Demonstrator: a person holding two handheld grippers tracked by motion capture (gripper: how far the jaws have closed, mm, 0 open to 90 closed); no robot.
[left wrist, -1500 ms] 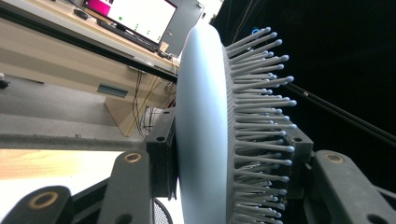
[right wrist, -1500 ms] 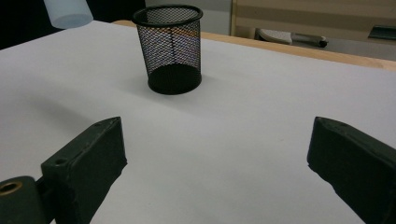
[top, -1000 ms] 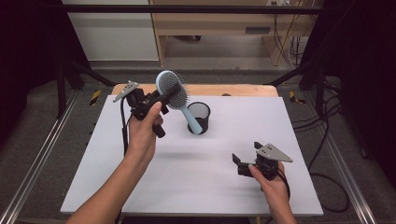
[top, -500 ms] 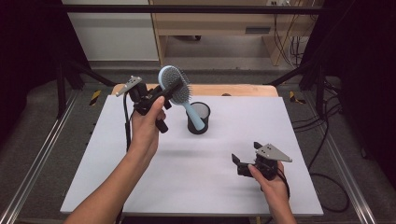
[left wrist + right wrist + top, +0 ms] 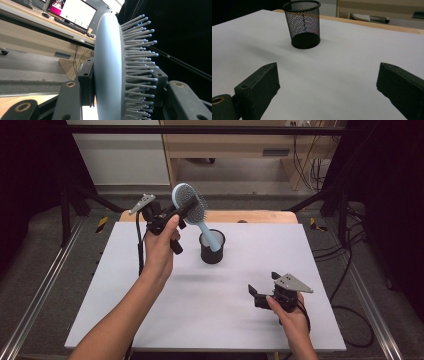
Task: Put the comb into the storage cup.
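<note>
Held the pale blue oval plastic hairbrush [image 5: 190,204] by its head in the clamped left hand-held gripper [image 5: 176,215], handle tip at the rim of the black wire-mesh cup [image 5: 212,248] on the white worktop [image 5: 210,310]. Judged mid-transfer, brush neither fully in nor clear. Kept the right hand-held gripper [image 5: 256,295] spread wide and empty, resting well apart.

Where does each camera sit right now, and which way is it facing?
High view: above the near table edge, looking forward and down; both forearms, left gripper clamping the hairbrush, right gripper open.
Left gripper view: rides that gripper, facing a desk beyond; its jaws pinch the brush head.
Right gripper view: low over the table, facing the mesh cup; its jaws apart.
Shared: the cup appears in the high and right gripper views.
</note>
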